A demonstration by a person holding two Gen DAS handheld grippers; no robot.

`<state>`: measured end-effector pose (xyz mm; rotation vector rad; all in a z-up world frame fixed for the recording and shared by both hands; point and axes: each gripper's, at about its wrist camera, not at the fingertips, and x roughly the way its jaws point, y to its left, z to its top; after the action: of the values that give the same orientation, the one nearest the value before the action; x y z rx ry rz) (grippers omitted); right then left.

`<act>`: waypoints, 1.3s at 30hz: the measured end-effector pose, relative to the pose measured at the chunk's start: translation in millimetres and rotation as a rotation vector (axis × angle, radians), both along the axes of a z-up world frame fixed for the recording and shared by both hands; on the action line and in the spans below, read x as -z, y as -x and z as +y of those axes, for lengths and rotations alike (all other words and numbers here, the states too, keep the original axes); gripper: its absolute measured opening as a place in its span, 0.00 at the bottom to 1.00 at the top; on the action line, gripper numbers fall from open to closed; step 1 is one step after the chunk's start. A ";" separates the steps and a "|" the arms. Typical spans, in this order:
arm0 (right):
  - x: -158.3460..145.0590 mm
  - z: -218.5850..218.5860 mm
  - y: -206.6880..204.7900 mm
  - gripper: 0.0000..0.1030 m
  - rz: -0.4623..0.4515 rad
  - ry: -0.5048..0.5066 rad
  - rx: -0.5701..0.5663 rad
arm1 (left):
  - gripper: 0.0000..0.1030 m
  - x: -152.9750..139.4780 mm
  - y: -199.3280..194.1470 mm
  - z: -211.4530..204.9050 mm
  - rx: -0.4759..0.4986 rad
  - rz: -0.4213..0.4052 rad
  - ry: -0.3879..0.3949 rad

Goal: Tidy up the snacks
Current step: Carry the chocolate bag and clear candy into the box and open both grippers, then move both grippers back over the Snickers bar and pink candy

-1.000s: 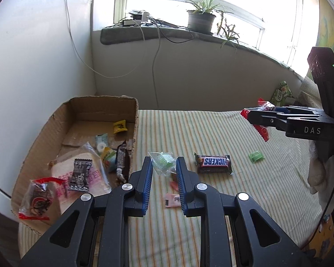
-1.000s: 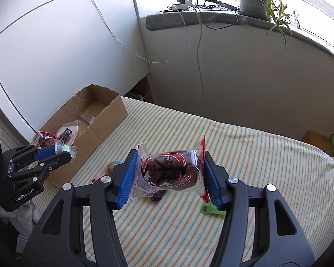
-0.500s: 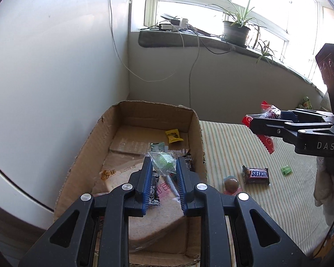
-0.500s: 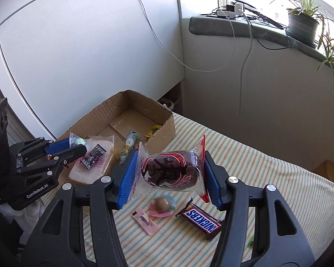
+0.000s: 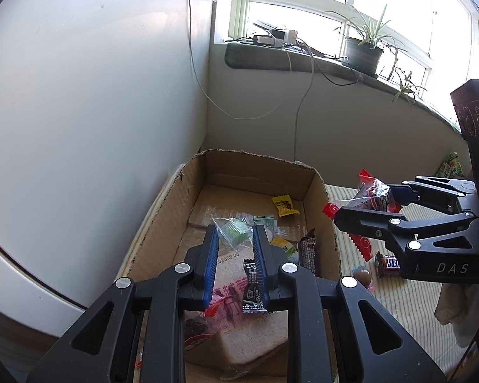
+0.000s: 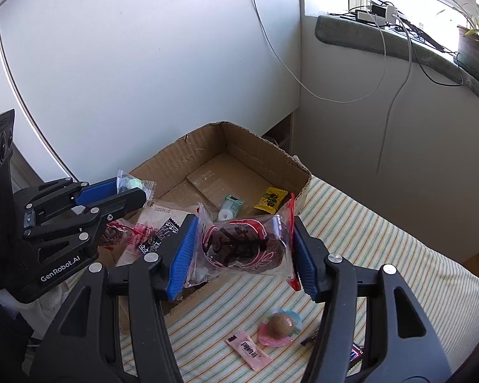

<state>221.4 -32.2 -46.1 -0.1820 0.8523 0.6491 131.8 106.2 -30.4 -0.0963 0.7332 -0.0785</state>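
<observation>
Both grippers, jaws still clamping the green candy (image 5: 234,230) and red-trimmed packet (image 6: 244,245), have reached the cardboard box (image 5: 316,188).

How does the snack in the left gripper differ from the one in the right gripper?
The green candy is small in a clear wrapper; the dark snack pack is far bulkier, with red print and red edges. The left gripper has narrow jaws; the right gripper has wide ones. Both are clamped above the cardboard box.
</observation>
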 end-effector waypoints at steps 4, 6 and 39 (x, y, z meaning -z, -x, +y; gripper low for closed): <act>5.3 9.4 0.1 0.58 0.005 0.005 -0.018 | 0.20 -0.4 -2.4 2.2 -0.009 -0.002 0.000; 8.5 12.5 0.1 0.58 0.008 0.009 -0.023 | 0.20 -1.2 -2.7 3.2 -0.012 -0.005 0.001; -10.4 -21.5 13.8 0.75 -0.071 0.020 0.011 | 0.33 -20.8 13.8 -24.2 -0.001 -0.053 -0.020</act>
<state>207.6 -53.7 -35.7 -0.2176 0.7917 0.6208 118.0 82.0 -9.6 -0.0752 0.6807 -0.0723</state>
